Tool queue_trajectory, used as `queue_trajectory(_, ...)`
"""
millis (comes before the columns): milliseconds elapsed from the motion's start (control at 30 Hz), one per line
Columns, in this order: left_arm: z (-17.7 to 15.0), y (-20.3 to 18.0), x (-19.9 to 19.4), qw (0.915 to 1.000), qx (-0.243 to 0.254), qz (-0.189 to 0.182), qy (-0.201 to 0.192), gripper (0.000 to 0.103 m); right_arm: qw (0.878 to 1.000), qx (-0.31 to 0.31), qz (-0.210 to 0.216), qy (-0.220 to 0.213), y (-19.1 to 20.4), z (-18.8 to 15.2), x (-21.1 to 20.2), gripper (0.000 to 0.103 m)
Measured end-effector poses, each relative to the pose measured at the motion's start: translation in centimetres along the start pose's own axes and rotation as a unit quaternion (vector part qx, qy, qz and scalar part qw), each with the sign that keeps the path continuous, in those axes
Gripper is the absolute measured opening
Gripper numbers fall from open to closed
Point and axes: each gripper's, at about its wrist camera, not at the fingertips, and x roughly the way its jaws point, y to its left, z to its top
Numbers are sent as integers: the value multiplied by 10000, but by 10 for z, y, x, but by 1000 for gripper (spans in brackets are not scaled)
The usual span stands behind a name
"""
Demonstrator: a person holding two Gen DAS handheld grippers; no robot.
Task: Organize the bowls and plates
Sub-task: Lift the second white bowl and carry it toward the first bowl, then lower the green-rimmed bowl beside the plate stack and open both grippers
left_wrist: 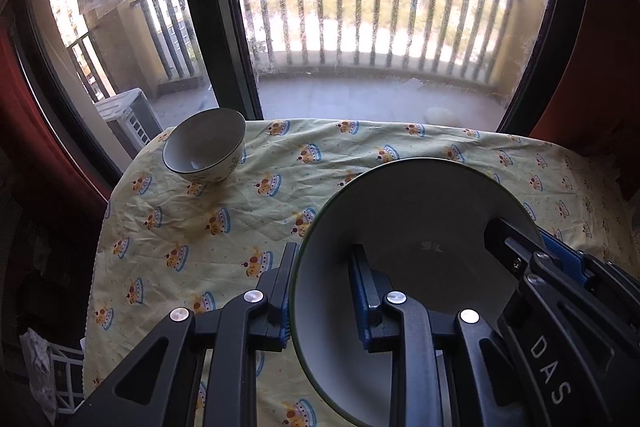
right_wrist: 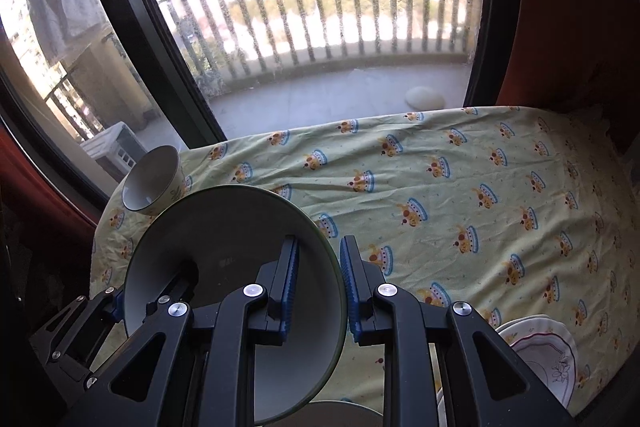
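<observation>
In the left wrist view, the left gripper (left_wrist: 324, 297) is clamped on the near-left rim of a large bowl (left_wrist: 408, 227), one pad inside and one outside, holding it above the patterned tablecloth (left_wrist: 360, 163); the right gripper (left_wrist: 536, 247) grips the opposite rim. A small bowl (left_wrist: 204, 147) stands at the table's far-left corner. In the right wrist view, the right gripper (right_wrist: 318, 291) pinches the large bowl's (right_wrist: 224, 227) right rim, and a flowered plate (right_wrist: 548, 359) lies at lower right.
</observation>
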Motion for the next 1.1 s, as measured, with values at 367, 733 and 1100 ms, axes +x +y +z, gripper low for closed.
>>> queue_trajectory(367,-55,-5,-16,9993,-308,128,182,23,9986,-457,165,223,-10,-48,-19,25)
queue_trajectory(733,-105,-12,-25,9972,-587,218,419,23,9944,-890,316,467,-20,-94,-28,25)
queue_trajectory(1100,-137,-21,-16,9957,-526,347,680,23,9902,-1091,329,813,-32,-125,-19,25)
